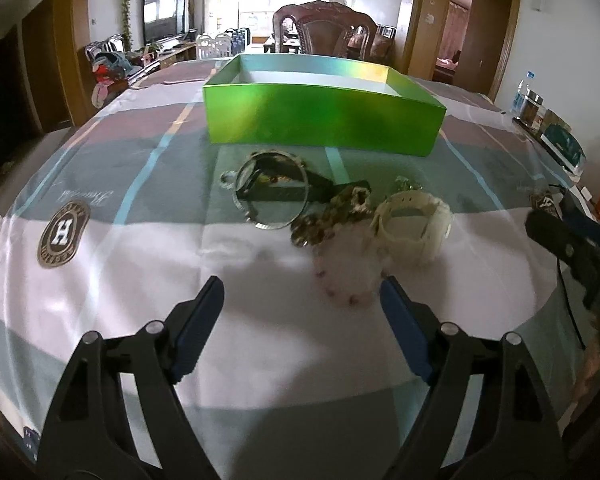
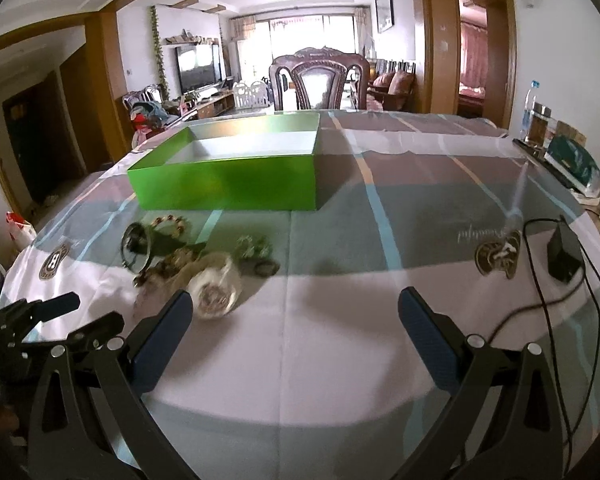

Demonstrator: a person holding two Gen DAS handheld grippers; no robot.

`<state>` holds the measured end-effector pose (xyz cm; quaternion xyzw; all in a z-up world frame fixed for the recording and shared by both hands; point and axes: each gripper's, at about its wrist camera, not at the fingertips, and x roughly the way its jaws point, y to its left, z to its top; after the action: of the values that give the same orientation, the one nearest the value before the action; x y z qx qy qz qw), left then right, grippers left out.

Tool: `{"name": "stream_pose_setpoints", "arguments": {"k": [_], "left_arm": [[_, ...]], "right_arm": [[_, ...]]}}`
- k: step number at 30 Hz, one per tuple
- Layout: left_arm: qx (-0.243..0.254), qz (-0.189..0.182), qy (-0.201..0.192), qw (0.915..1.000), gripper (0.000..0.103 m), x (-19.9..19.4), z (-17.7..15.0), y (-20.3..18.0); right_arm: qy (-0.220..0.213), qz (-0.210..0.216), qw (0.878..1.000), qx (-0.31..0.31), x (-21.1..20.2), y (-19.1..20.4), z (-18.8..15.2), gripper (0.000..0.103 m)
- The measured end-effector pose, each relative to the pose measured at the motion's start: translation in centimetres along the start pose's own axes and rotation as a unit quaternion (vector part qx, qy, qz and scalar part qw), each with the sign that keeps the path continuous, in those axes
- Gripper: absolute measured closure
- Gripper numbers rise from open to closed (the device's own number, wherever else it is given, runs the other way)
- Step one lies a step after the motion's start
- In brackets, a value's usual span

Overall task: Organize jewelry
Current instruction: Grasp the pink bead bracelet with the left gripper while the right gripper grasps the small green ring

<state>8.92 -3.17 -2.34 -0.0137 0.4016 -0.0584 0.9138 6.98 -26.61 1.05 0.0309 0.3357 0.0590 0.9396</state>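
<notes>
A heap of jewelry lies on the tablecloth in front of an open green box (image 1: 324,120) (image 2: 228,184). In it are a clear bangle (image 1: 272,192) over a black watch (image 1: 296,188), a white watch (image 1: 414,224) (image 2: 214,286), brown beads (image 1: 332,216) and a pink bead bracelet (image 1: 348,276). My left gripper (image 1: 300,286) is open just short of the pink bracelet, nothing between its fingers. My right gripper (image 2: 296,296) is open over bare cloth, the white watch just beyond its left finger. Each gripper shows at the edge of the other's view (image 1: 568,248) (image 2: 96,312).
A black adapter (image 2: 564,256) with a trailing cable lies on the cloth at the right. Bottles (image 2: 534,116) and a dark green pack (image 2: 572,160) stand along the table's right edge. A carved wooden chair (image 2: 320,76) stands behind the box.
</notes>
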Motion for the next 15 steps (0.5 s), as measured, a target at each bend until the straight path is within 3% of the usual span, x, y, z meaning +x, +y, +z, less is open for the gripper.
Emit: {"name": "stream_pose_setpoints", "arguments": {"k": [5, 11, 14, 15], "left_arm": [[0.013, -0.005, 0.032, 0.9994, 0.027, 2.2, 0.7, -0.7], [-0.014, 0.0, 0.043, 0.999, 0.042, 4.1, 1.5, 0.1], [0.003, 0.011, 0.049, 0.9987, 0.05, 4.7, 2.0, -0.3], [0.011, 0.014, 0.048, 0.9987, 0.059, 4.8, 2.1, -0.5]], "right_arm": [[0.015, 0.002, 1.0, -0.011, 1.8, -0.2, 1.5, 0.003], [0.027, 0.009, 0.999, -0.02, 3.3, 0.1, 2.0, 0.003], [0.034, 0.011, 0.999, -0.018, 4.0, 0.0, 2.1, 0.003], [0.036, 0.011, 0.999, -0.019, 4.2, 0.0, 2.1, 0.003]]}}
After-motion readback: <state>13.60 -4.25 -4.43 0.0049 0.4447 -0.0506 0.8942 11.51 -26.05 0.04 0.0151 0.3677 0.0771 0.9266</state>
